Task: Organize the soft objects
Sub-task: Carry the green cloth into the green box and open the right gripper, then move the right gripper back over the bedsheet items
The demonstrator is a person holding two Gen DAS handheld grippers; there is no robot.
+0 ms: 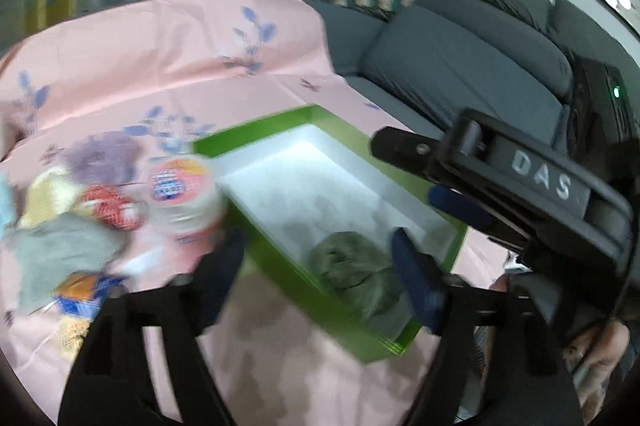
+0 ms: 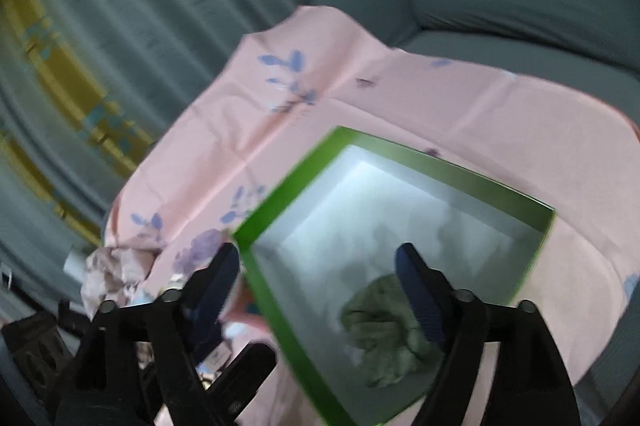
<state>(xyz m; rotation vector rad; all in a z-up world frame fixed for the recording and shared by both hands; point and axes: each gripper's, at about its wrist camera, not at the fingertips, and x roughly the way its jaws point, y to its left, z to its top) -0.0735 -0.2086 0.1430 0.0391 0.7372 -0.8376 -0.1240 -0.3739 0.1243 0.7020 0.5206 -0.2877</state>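
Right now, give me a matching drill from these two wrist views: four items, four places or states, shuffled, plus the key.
Column 1
1. olive green cloth
2. green box
3. round tub with the orange and blue lid
4. left gripper

Column 2
A. open, holding nothing
B. on the pink cloth, just left of the box
C. bunched inside the box, at its near end
D. white inside, sitting on the pink cloth

Pairs: 1-C, 2-D, 3-B, 4-A
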